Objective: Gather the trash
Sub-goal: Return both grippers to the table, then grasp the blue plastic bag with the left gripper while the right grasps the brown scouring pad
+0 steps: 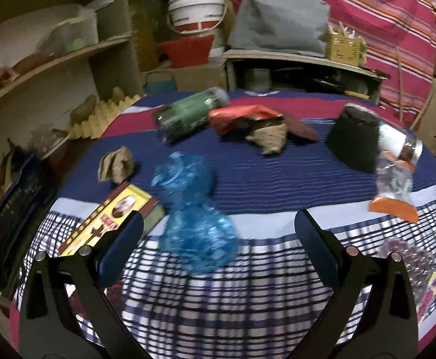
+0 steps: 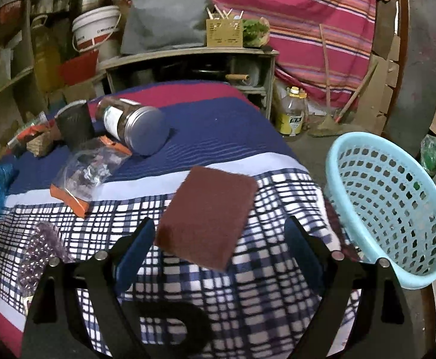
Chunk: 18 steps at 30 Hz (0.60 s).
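Table cloth (image 2: 218,113): lying over the table, blue and red bands at the far side, white-and-navy check at the near side.
Basket (image 2: 397,197): pale blue, perforated, sitting tilted just beside the table's right edge, mouth facing the table.
Left gripper (image 1: 218,227): hovering over the checked part of the cloth, fingers (image 1: 128,233) standing wide apart and gripping nothing.
Right gripper (image 2: 218,239): hovering over the near right part of the table, fingers (image 2: 137,245) spread wide and pressing on nothing.
Blue plastic bag (image 1: 194,209): crumpled, lying on the cloth in front of the left gripper, between its finger lines but untouched.
Brown pad (image 2: 209,215): flat, rectangular, lying on the check just ahead of the right gripper.
Jar (image 2: 134,125): lying on its side on the blue band, metal lid facing the camera.
Green can (image 1: 191,113): lying on its side at the far end, blurred.
Black cup (image 1: 352,140): standing upside down beside the jar.
Clear packet (image 2: 86,170): orange-edged, lying near the jar.
Yellow box (image 1: 110,218): lying flat, left of the blue plastic bag.
Red wrapper (image 1: 241,113): crumpled, touching the green can.
Paper ball (image 1: 116,164): brown, crumpled, lying behind the yellow box.
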Tool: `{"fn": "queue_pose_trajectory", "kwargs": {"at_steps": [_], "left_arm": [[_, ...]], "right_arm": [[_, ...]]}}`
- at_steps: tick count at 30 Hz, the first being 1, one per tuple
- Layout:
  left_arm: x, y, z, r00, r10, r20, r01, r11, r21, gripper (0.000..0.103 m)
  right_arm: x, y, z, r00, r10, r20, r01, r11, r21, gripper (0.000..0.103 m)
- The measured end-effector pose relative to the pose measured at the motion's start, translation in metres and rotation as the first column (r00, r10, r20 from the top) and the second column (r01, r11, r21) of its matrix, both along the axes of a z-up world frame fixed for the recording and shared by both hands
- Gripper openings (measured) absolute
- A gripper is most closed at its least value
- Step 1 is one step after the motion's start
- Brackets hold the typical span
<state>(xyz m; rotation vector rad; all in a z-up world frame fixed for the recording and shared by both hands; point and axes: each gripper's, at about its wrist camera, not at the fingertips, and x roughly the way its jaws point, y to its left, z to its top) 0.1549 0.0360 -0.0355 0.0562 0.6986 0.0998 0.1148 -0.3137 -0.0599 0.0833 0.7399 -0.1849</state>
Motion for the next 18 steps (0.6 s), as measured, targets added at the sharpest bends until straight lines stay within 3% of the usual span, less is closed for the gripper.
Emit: {"fn": "queue_pose_trajectory", "kwargs": {"at_steps": [5, 11, 12, 14, 16, 18], "left_arm": [[0.007, 0.018, -0.009, 0.999, 0.041, -0.036, -0.043, 0.997, -0.058, 0.098], [0.028, 0.021, -0.018, 0.995, 0.051, -0.091, -0.056, 0.997, -0.057, 0.096], [0.033, 0.022, -0.021, 0.993, 0.047, -0.109, -0.054, 0.996, -0.067, 0.094], [0.041, 0.025, -0.027, 0.987, 0.029, -0.156, -0.044, 0.994, -0.095, 0.072], [0.05, 0.028, -0.034, 0.98, 0.019, -0.199, -0.044, 0.992, -0.121, 0.063], [0.052, 0.031, -0.035, 0.982, 0.025, -0.189, -0.05, 0.991, -0.126, 0.059]], "right_arm": [[0.01, 0.003, -0.007, 0.999, -0.007, -0.044, 0.007, 1.0, -0.001, 0.087], [0.012, 0.003, -0.006, 0.999, -0.001, -0.049, 0.0, 1.0, -0.001, 0.083], [0.012, 0.004, -0.006, 0.999, 0.008, -0.049, -0.008, 1.0, 0.002, 0.081], [0.016, 0.006, -0.006, 0.998, 0.033, -0.052, -0.032, 0.999, 0.021, 0.069], [0.017, 0.009, -0.006, 0.997, 0.047, -0.055, -0.046, 0.999, 0.024, 0.067], [0.017, 0.01, -0.004, 0.998, 0.05, -0.049, -0.049, 0.999, 0.017, 0.066]]}}
